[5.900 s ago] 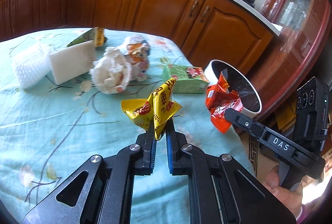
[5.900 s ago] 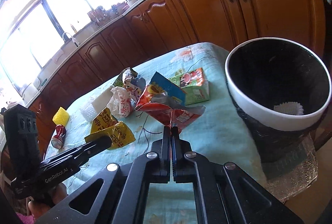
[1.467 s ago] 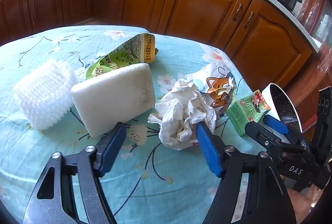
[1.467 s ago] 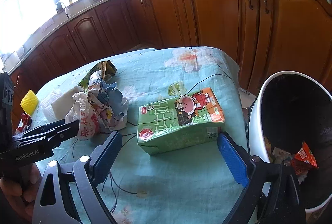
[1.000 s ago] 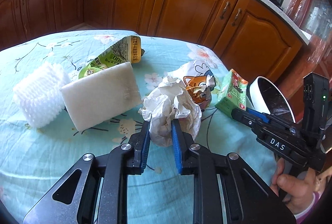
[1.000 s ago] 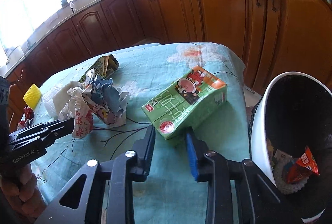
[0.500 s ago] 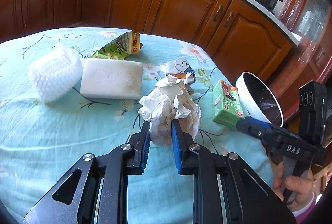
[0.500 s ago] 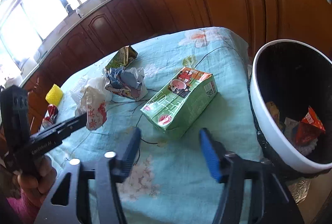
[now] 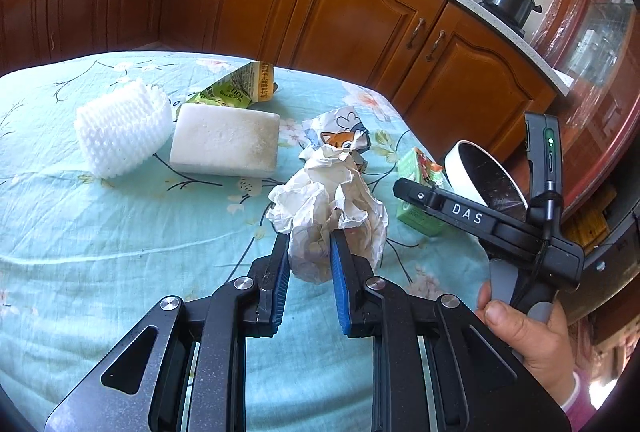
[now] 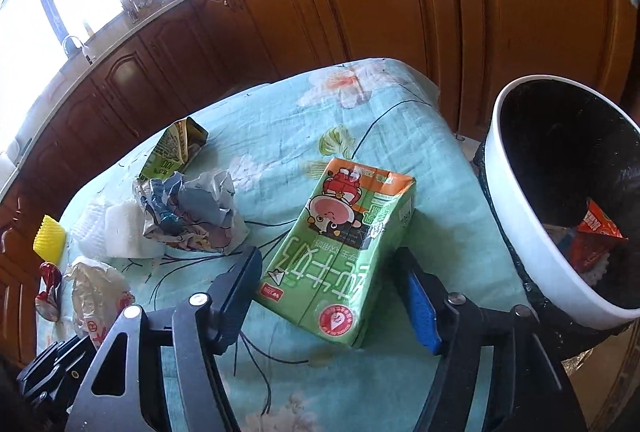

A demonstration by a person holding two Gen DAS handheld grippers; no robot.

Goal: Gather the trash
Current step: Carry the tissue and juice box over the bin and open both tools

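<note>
My left gripper [image 9: 309, 254] is shut on a crumpled white paper wad [image 9: 332, 204] and holds it above the teal tablecloth [image 9: 100, 232]. My right gripper [image 10: 330, 274] is open, its fingers on either side of a green drink carton [image 10: 340, 248] that lies on the cloth; I cannot tell whether they touch it. The white-rimmed trash bin [image 10: 516, 216] stands just right of the table edge, with a red wrapper [image 10: 596, 236] inside. The bin [image 9: 464, 168] and carton [image 9: 420, 216] also show in the left wrist view, behind the right gripper.
On the cloth lie a white foam block [image 9: 226, 140], a white foam net [image 9: 120, 128], a flattened green carton [image 9: 240, 88], a cartoon-print wrapper [image 9: 340, 132] and a yellow foam piece [image 10: 49, 238]. Wooden cabinets [image 9: 360, 16] run behind the table.
My left gripper has lifted the paper wad and carried it right, toward the bin. My right gripper, which had let go of the carton and opened, has moved in around it again.
</note>
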